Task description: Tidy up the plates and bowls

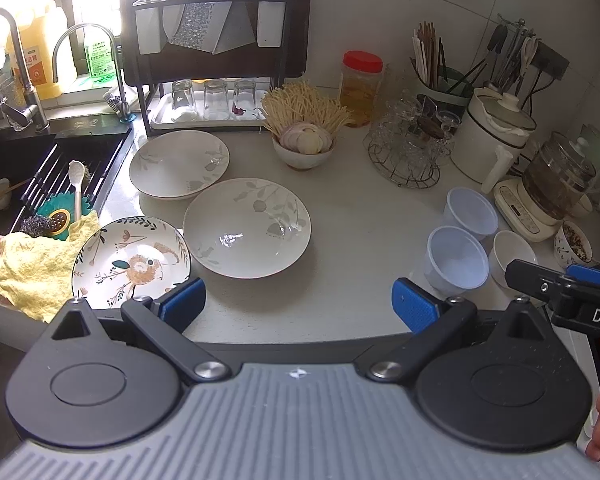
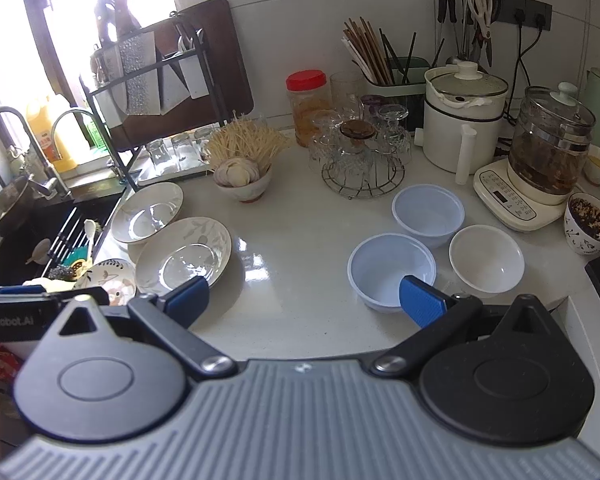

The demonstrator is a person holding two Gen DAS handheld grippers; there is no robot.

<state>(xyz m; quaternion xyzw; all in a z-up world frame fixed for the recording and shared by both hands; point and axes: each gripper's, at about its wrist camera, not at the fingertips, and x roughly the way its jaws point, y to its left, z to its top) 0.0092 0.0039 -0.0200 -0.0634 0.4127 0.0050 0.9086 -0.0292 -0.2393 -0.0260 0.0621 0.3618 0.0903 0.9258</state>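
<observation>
Two white leaf-patterned plates point(image 1: 179, 164) point(image 1: 247, 227) lie side by side on the counter, with a flower-patterned plate point(image 1: 131, 262) in front of them at the left. At the right stand two pale blue plastic bowls point(image 1: 470, 211) point(image 1: 456, 260) and a small white bowl point(image 1: 512, 254). My left gripper point(image 1: 298, 304) hovers open over the counter's front edge, nothing between its fingers. My right gripper point(image 2: 304, 300) is open too, its right pad over the near blue bowl point(image 2: 392, 270). The leaf plates point(image 2: 146, 212) point(image 2: 184, 256) show at its left.
A sink point(image 1: 40, 172) with a rack, spoon and yellow cloth point(image 1: 32, 264) lies at the left. A dish rack point(image 1: 216, 40) with glasses stands at the back. A bowl of garlic point(image 1: 304, 148), a jar, a glass stand point(image 1: 408, 148), a pot and a kettle point(image 1: 556, 176) crowd the back right.
</observation>
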